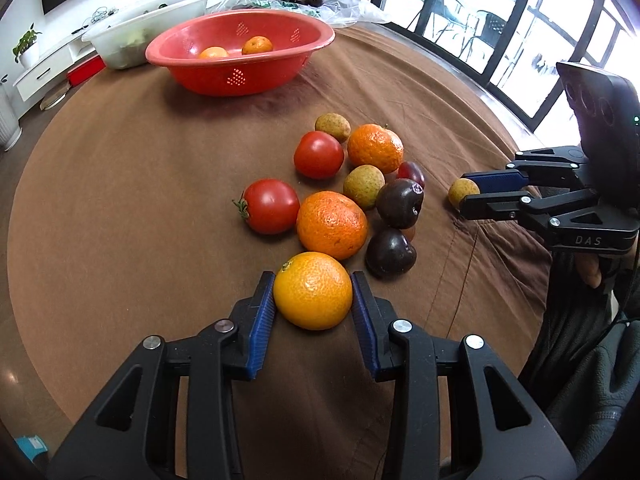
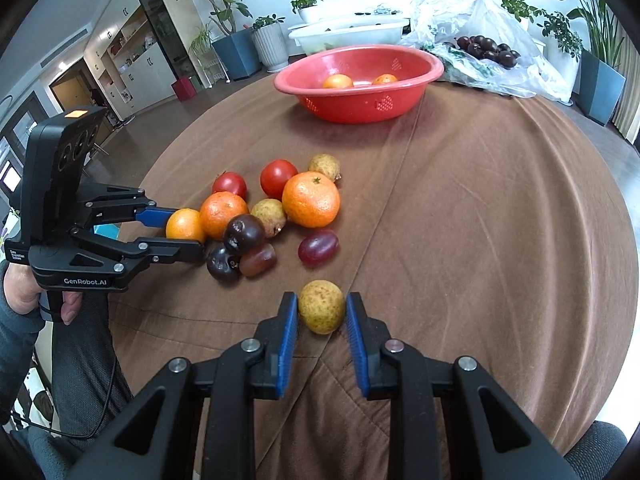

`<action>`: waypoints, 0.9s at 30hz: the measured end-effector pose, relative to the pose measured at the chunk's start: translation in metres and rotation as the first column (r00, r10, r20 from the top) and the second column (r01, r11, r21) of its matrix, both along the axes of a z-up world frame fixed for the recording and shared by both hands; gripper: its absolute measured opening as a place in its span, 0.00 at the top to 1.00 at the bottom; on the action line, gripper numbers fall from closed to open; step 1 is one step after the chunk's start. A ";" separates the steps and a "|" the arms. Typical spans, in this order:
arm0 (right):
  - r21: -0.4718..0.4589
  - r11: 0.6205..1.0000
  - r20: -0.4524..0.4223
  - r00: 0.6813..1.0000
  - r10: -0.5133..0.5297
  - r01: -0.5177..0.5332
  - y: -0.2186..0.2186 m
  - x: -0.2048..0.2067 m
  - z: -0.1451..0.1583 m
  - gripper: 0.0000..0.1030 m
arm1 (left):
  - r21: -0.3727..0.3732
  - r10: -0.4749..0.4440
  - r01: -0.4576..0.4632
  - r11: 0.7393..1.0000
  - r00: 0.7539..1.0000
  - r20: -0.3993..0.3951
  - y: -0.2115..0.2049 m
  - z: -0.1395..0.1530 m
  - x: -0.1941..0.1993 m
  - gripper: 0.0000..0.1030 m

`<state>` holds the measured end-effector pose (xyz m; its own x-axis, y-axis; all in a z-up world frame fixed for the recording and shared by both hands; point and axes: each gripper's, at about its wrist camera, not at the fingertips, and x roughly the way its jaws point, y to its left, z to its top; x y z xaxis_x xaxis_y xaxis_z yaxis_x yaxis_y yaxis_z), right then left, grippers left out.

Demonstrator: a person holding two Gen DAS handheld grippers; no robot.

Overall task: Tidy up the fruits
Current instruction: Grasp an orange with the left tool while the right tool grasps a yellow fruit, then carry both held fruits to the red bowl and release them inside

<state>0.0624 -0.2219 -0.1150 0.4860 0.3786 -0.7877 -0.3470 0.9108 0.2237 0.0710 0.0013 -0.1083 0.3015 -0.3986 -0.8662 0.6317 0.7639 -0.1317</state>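
My left tongs (image 1: 313, 294) sit around a small orange (image 1: 312, 290) at the near end of the fruit pile, both blue pads touching its sides at the widest part, so I count them as clenched on it. My right tongs (image 2: 322, 312) do the same with a speckled yellow-green fruit (image 2: 321, 306), which lies apart from the pile towards the table's near edge; the pads appear to touch its flanks, though I cannot tell how firmly they press.

The orange looks firm under a slightly pebbled peel, light enough for an easy lift, and the ribbed pads should bite well on that skin. Holding across its middle is right; higher up it could squirt out. The speckled fruit is smaller and rounder, likely hard-skinned and light, and apt to roll or pop free if the hold is off centre.

The rest of the pile wants more care. The two tomatoes (image 1: 271, 206) look smooth and thin-skinned, so I would squeeze them gently. The dark plums (image 1: 399, 203) and red grapes (image 2: 318, 245) look slick and soft, easily bruised.

The red basket (image 1: 320, 38) stands near the table's far edge, with two oranges already inside, and I judge it the place for this one. Behind it lies a plastic bag (image 2: 460, 8) with more dark fruit.
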 end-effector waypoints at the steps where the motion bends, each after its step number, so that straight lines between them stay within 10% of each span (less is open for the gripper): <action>1: -0.001 1.000 0.000 1.000 -0.001 0.001 0.000 0.000 0.000 0.74 | 0.001 0.002 -0.002 1.000 1.000 -0.001 0.000 0.000 0.000 0.66; 27: 0.021 0.999 0.026 0.999 -0.033 0.033 -0.023 0.018 0.023 0.74 | -0.064 0.052 -0.047 0.997 0.996 0.067 0.021 0.046 0.018 0.66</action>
<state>0.0809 -0.2446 -0.0916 0.5188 0.3779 -0.7668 -0.3230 0.9172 0.2334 0.0886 0.0220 -0.0620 0.3801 -0.4345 -0.8165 0.6027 0.7860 -0.1377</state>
